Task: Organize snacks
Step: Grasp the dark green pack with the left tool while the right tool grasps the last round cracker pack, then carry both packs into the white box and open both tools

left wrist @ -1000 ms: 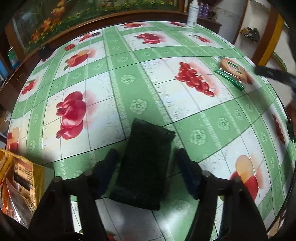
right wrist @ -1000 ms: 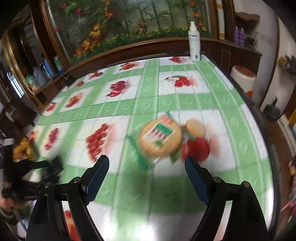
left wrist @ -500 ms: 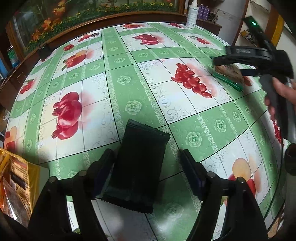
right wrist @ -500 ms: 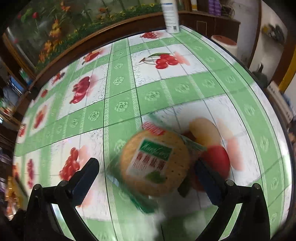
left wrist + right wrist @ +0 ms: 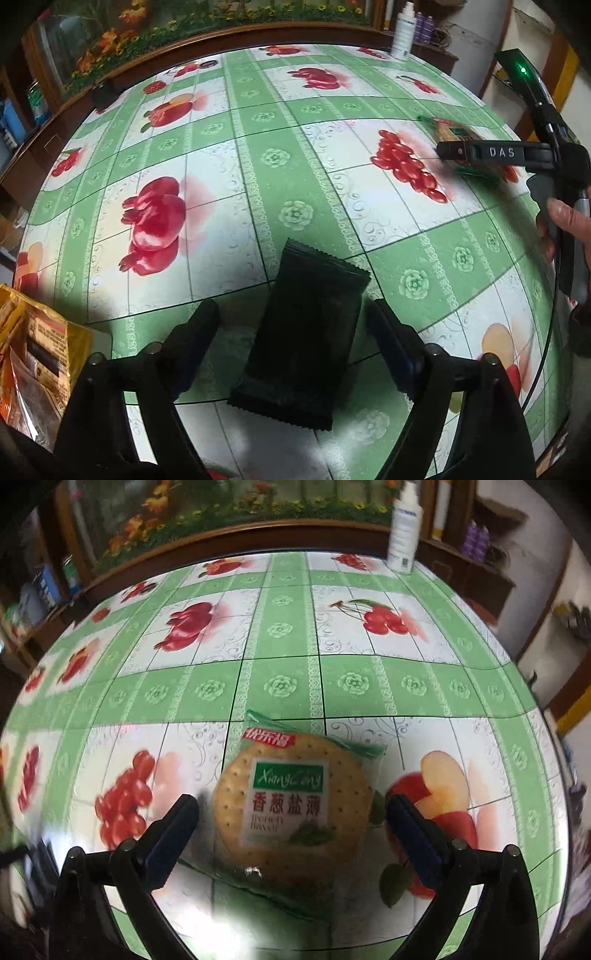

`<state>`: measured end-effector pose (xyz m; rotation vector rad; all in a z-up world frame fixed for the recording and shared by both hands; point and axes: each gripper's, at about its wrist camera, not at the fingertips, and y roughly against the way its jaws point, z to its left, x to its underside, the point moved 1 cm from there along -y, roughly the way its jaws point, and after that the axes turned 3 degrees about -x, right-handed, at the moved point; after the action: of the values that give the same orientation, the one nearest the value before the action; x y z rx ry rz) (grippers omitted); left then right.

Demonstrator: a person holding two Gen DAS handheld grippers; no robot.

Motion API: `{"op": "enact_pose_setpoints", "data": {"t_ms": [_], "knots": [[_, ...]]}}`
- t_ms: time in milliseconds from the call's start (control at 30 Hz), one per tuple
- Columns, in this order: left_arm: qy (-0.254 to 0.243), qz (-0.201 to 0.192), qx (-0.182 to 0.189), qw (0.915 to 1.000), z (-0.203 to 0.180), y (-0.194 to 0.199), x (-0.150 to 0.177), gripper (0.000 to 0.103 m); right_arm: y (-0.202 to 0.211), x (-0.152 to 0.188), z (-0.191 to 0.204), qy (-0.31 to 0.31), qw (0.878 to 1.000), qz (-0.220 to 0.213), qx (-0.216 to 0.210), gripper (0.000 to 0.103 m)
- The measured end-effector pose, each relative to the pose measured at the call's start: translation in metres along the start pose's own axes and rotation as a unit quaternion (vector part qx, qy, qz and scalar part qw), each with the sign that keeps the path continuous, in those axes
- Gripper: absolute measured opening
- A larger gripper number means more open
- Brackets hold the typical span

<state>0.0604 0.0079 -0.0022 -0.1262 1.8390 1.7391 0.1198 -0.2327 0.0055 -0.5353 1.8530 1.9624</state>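
Both packets framed, neither yet gripped.
The cracker pack (image 5: 291, 808) lay flat on the worktop (image 5: 295, 686) between the right hand-held gripper's (image 5: 291, 827) wide-open fingers; the left hand-held gripper (image 5: 291, 343), equally wide, straddled the black pouch (image 5: 303, 339). Each needed lowering squarely before closing.

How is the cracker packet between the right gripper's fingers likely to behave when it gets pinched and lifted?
The cracker packet lies flat, so it probably won't roll or tip. Its glossy film throws glare and may slip against the pads. A large round cracker shows on the wrapper, so it is likely light, stiff and brittle; a hard squeeze from the open right gripper could crack it.
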Motion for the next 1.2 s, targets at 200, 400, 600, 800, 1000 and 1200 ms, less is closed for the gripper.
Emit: {"op": "enact_pose_setpoints", "data": {"t_ms": [200,400,600,800,1000,1200], "knots": [[-0.033,-0.001,0.015,0.9994,-0.011,0.011,0.007,0.047,0.021,0.019,0.006,0.031,0.998,0.009,-0.051,0.076],[-0.018,-0.002,0.011,0.9998,-0.014,0.024,0.027,0.047,0.049,0.053,0.008,0.029,0.997,-0.014,-0.070,0.076],[-0.003,-0.023,0.025,0.9994,-0.020,0.045,0.048,0.047,0.074,0.071,0.024,0.044,0.995,-0.028,-0.085,0.076],[0.013,-0.054,-0.007,0.9985,-0.015,0.067,0.068,0.047,0.093,0.087,0.053,0.073,0.992,-0.038,-0.095,0.075],[0.028,-0.086,-0.040,0.9951,0.000,0.093,0.083,0.047,0.105,0.096,0.091,0.100,0.987,-0.047,-0.117,0.075],[0.048,-0.109,-0.068,0.9906,0.027,0.119,0.099,0.047,0.114,0.095,0.136,0.131,0.980,-0.057,-0.141,0.075]]}}
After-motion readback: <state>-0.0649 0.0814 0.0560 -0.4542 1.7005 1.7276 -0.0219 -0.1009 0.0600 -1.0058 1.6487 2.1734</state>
